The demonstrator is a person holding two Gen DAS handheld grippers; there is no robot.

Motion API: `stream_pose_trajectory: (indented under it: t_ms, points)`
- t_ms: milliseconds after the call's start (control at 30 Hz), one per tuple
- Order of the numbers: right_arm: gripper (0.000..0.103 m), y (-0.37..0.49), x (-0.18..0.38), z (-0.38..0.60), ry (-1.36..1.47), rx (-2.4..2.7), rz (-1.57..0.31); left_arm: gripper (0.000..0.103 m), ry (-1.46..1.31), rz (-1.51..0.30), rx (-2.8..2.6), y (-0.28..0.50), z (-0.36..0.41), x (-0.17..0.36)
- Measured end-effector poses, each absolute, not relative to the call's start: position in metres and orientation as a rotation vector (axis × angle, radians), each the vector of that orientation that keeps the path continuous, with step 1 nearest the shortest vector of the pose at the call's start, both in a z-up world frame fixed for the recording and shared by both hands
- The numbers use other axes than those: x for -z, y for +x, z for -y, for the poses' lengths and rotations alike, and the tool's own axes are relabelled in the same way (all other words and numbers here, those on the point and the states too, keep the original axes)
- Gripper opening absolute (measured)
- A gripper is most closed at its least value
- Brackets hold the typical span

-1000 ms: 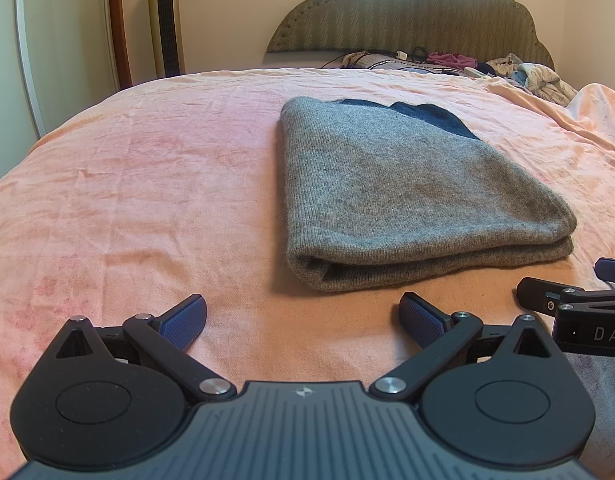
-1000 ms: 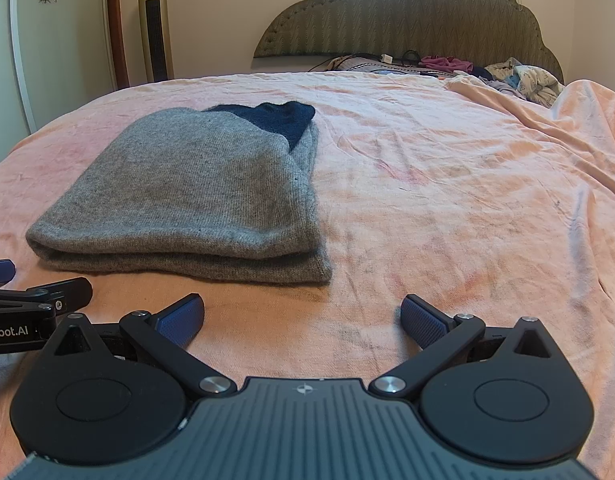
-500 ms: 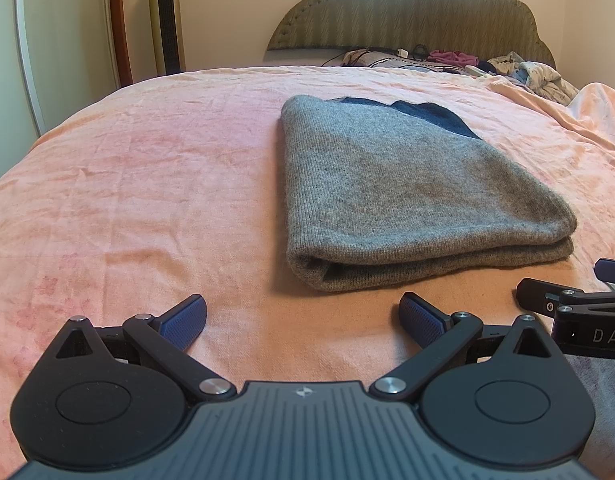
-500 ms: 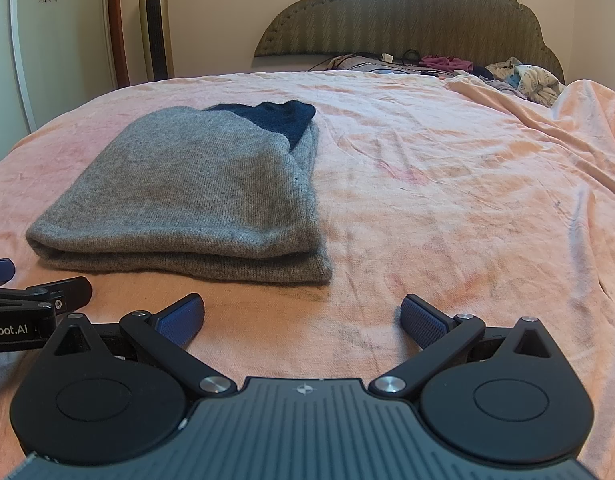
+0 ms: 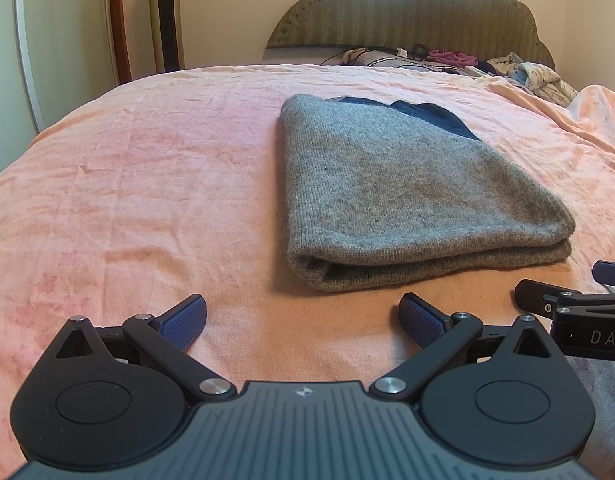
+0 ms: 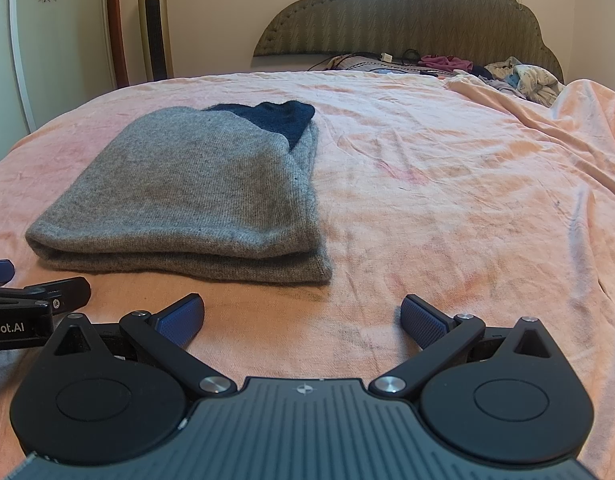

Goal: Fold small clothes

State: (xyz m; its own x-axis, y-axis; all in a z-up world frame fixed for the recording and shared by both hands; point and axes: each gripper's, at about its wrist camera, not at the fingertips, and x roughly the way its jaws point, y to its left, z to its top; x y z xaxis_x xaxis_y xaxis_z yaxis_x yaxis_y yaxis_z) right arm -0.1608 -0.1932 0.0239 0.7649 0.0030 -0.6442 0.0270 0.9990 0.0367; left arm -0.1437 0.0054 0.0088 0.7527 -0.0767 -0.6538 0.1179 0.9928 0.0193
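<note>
A grey knitted garment [image 5: 407, 196] with a dark blue part at its far end lies folded into a flat stack on the pink bedsheet [image 5: 147, 184]. The same folded garment [image 6: 195, 196] shows left of centre in the right wrist view. My left gripper [image 5: 303, 314] hovers open just short of the garment's near edge, nothing between its blue pads. Off the garment's near right corner, my right gripper [image 6: 303, 314] is open too and holds nothing. Each gripper's black fingers show at the edge of the other's view.
A padded headboard [image 6: 411, 16] closes the far end of the bed, with a pile of loose clothes and cables [image 6: 519, 76] below it. A tall tower fan [image 6: 153, 24] stands by the wall at the left. The sheet [image 6: 467, 184] is rumpled at the right.
</note>
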Motion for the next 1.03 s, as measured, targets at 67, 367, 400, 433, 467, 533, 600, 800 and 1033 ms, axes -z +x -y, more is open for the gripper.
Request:
stream_pose_trajectory:
  t_ms: [67,367,400,433,467,533,600,800,1033]
  points:
    - [0.103,-0.161,-0.024,0.192,0.041,0.015,-0.701,0.103,0.064,-0.719,0.106,-0.142,-0.006,-0.01]
    - [0.103,-0.161,-0.023,0.19,0.039,0.021,-0.701,0.103,0.063,-0.737,0.118,-0.138,-0.007,-0.011]
    - [0.103,-0.161,-0.023,0.191,0.039,0.021,-0.701,0.103,0.063,-0.737,0.12,-0.138,-0.007,-0.011]
    - [0.103,-0.161,-0.023,0.191,0.039,0.02,-0.701,0.103,0.062,-0.738,0.122,-0.137,-0.008,-0.011]
    - [0.103,-0.16,-0.023,0.191,0.039,0.02,-0.702,0.103,0.062,-0.739,0.124,-0.137,-0.008,-0.011]
    - [0.103,-0.16,-0.023,0.191,0.039,0.02,-0.701,0.103,0.06,-0.74,0.125,-0.137,-0.008,-0.011]
    - [0.103,-0.16,-0.023,0.191,0.04,0.019,-0.701,0.103,0.062,-0.741,0.127,-0.137,-0.008,-0.011]
    - [0.103,-0.161,-0.024,0.192,0.041,0.018,-0.701,0.103,0.044,-0.713,0.138,-0.14,-0.015,-0.015]
    - [0.103,-0.154,-0.054,0.26,0.288,0.059,-0.625,0.103,0.053,-0.612,-0.01,-0.134,-0.068,-0.049]
